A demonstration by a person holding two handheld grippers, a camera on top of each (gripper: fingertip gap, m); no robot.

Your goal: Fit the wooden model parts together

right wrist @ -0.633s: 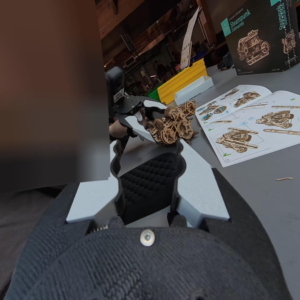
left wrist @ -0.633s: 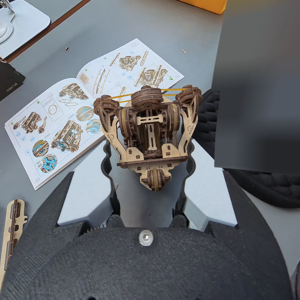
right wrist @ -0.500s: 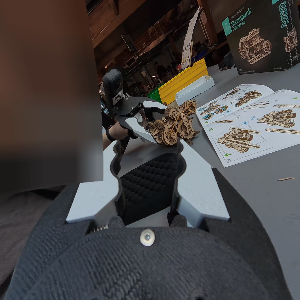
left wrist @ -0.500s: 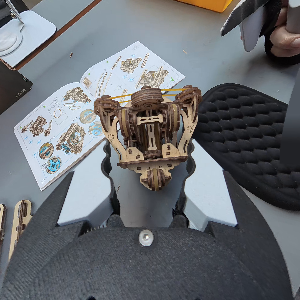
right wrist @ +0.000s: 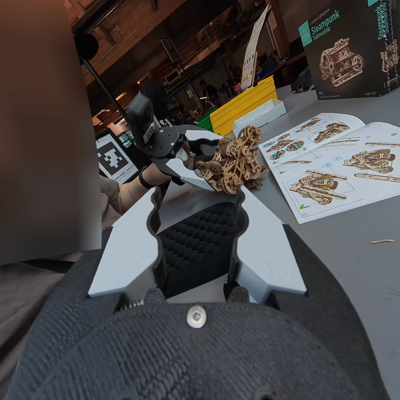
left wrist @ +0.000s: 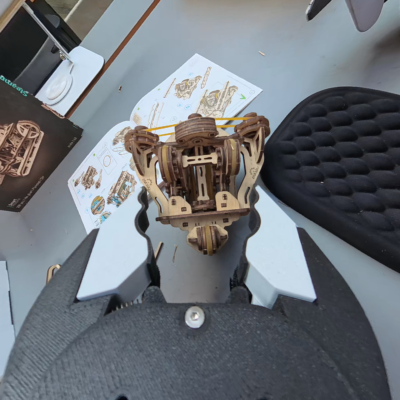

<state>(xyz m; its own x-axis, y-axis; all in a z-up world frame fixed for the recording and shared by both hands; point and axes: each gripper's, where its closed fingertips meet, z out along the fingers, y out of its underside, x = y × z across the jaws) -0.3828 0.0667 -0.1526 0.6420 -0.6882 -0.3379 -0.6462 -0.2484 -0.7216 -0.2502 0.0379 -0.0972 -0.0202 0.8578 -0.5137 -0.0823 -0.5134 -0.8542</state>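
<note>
My left gripper (left wrist: 199, 192) is shut on the wooden model (left wrist: 199, 168), a brown plywood gear assembly with yellow rubber bands across its top. It holds the model by its two side plates, just above the grey table (left wrist: 216, 39). In the right wrist view the left gripper (right wrist: 207, 162) and the model (right wrist: 233, 160) are straight ahead, beyond my right fingertips. My right gripper (right wrist: 198, 190) is open and empty, low over a black padded cushion (right wrist: 194, 238). One of its fingers (left wrist: 363, 13) shows at the top right of the left wrist view.
An open instruction booklet (left wrist: 194, 91) lies beyond the model; it also shows in the right wrist view (right wrist: 335, 164). A black kit box (left wrist: 26, 147) stands at the left. The cushion (left wrist: 337, 164) lies to the right. A yellow bin (right wrist: 242, 104) and a white tray (right wrist: 257, 114) stand behind. A loose wooden piece (left wrist: 52, 272) lies near the left gripper.
My left gripper has shifted with the model still held: the black box has come into its view and the wooden strips at lower left have slid out. My right gripper has barely moved.
</note>
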